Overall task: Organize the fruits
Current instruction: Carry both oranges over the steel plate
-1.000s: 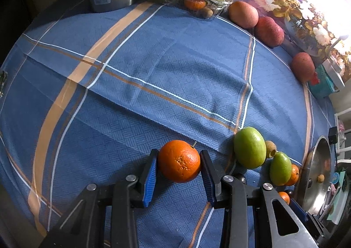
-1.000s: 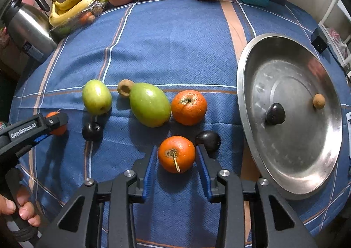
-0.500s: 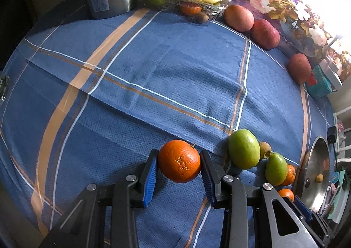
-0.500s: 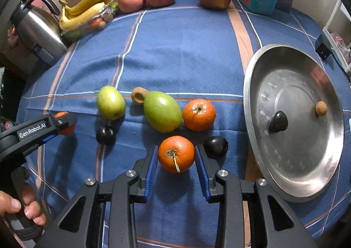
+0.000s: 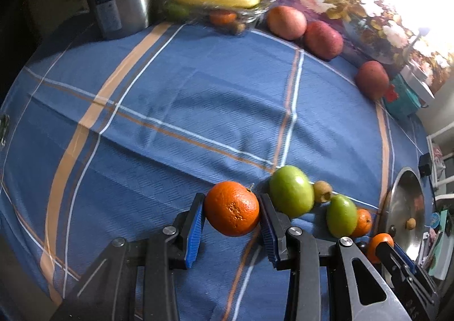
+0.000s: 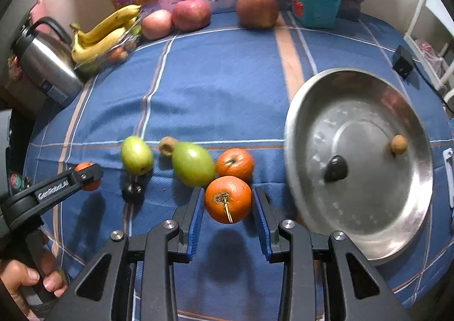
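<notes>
Left gripper [image 5: 231,214] jaws clamp orange [image 5: 231,208]; right gripper [image 6: 228,207] jaws clamp stemmed orange [image 6: 228,199]. Judgement: keep squeeze steady, carry toward steel pan [image 6: 397,224], 3 o'clock, release low.

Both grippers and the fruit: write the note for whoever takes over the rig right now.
Left gripper: shut on an orange, held above the blue tablecloth.
Right gripper: shut on a second orange, stem towards the camera, lifted off the cloth with its shadow below.
On the cloth: two green fruits, a third orange, a small brown fruit, a dark plum.
In the steel pan: one dark fruit, one small brown fruit.
Far edge: bananas, three apples.
Done: both oranges picked up. Left: set them down, probably in the pan, then sort the rest.
</notes>
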Tool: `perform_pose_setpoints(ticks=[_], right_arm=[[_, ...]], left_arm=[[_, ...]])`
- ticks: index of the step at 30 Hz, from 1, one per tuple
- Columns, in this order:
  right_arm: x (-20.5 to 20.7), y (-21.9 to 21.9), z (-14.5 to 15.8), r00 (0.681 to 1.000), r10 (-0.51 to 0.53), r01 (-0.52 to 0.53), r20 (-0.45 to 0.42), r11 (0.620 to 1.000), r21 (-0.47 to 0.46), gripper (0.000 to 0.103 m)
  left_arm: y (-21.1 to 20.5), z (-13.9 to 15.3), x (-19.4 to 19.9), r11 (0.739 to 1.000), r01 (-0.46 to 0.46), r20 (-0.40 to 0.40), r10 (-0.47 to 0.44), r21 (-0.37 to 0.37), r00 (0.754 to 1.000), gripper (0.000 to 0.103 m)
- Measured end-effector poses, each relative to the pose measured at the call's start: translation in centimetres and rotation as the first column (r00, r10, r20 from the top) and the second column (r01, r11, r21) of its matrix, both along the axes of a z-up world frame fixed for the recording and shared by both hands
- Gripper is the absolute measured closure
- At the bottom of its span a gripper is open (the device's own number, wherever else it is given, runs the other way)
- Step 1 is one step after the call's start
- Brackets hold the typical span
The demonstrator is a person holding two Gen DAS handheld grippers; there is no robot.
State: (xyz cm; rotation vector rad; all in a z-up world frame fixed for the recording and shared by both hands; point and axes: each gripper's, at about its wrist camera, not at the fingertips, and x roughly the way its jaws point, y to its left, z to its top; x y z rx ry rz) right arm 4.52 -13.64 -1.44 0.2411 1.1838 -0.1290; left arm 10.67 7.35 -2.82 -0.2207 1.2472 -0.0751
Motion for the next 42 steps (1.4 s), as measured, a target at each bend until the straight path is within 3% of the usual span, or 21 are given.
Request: perform_pose_setpoints(ticks=[14,23,29,36,42], right_arm=[[-1.1,-6.6,1.4,0.986,-0.163,0.164,0.024,0.986,-0.015,0.067],[-2.5,-11.0,1.4,0.963,-0.267,0.268,0.018,0.963,-0.028,0.067],[-3.7,-14.1,1.3,0.940,-0.341,0.342,0.010,0.939,-0.032,0.067],[-5.3,-17.0,1.6,0.910,-0.413,0.414,0.017,0.910,-0.037,0.067],[-6.1,-18.1,1.9,0.899,-0.437,0.437,0.026,0.899,-0.026,0.067]], left_arm=[[-5.4,2.7,-0.3,0.992,0.116,0.085,-0.119,0.040,0.989,0.063],[-10.3,3.5,-1.4,0.971,0.229,0.110,-0.235,0.062,0.966,0.063],[-14.6,4.0,-2.7,0.941,0.335,0.120,-0.339,0.058,0.933,0.063],[-20.6,4.0,-4.9,0.874,0.485,0.118,-0.484,0.030,0.867,0.063],[-24.4,3.2,-6.6,0.827,0.558,0.106,-0.562,0.063,0.820,0.063]])
